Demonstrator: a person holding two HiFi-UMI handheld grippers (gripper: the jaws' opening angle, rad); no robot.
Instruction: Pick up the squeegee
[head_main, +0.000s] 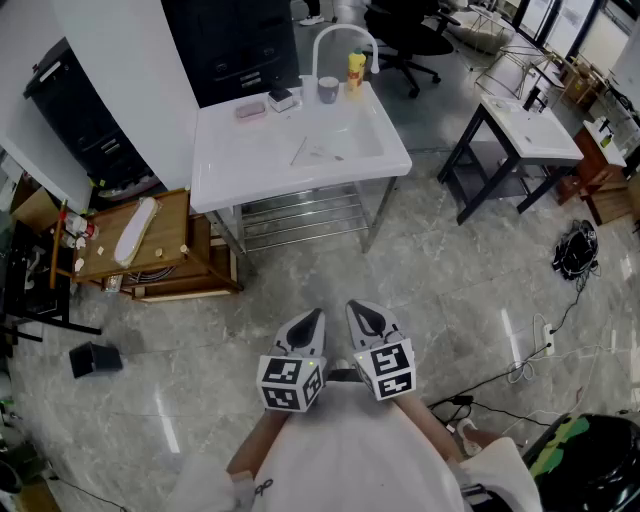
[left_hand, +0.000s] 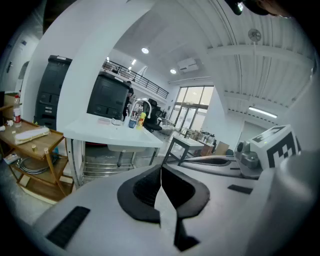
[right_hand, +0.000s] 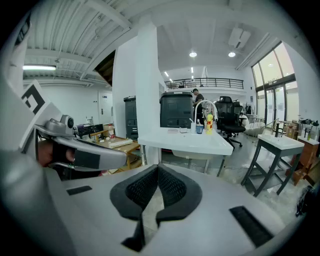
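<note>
A: Since both pairs are pressed fully together with nothing between them, left tongs (head_main: 311, 322) and right tongs (head_main: 364, 316), the step in hand reads as approach, not grasp.

B: Agreed. Where's the squeegee?

A: Can't confirm. Best candidate is a thin pale item (head_main: 318, 152) lying flat on the white desk (head_main: 230, 170), in front of the faucet (head_main: 335, 38). It's too small to name for sure. It's well apart from both tongs, with floor (head_main: 300, 270) between.

B: What about the long white thing (head_main: 135, 232) on the wooden cart (head_main: 172, 212)?

A: Possible too, shape unclear. I'd rank the desk item first.

B: How to do the step well?

A: My judgement: close the distance to the desk first and check the item up close before committing. Use one hand only and hold the other off to the side. Open those tongs wide before they come down, not at the last moment. The item lies flat, so come in low and take the handle crosswise, not the blade edge.

B: Hazards?

A: The cup (head_main: 328, 90) and yellow bottle (head_main: 356, 68) stand near the back by the faucet, so reach in from the front edge. A thin item lying flat may skid, so the tongs need to be square on it before closing.
</note>
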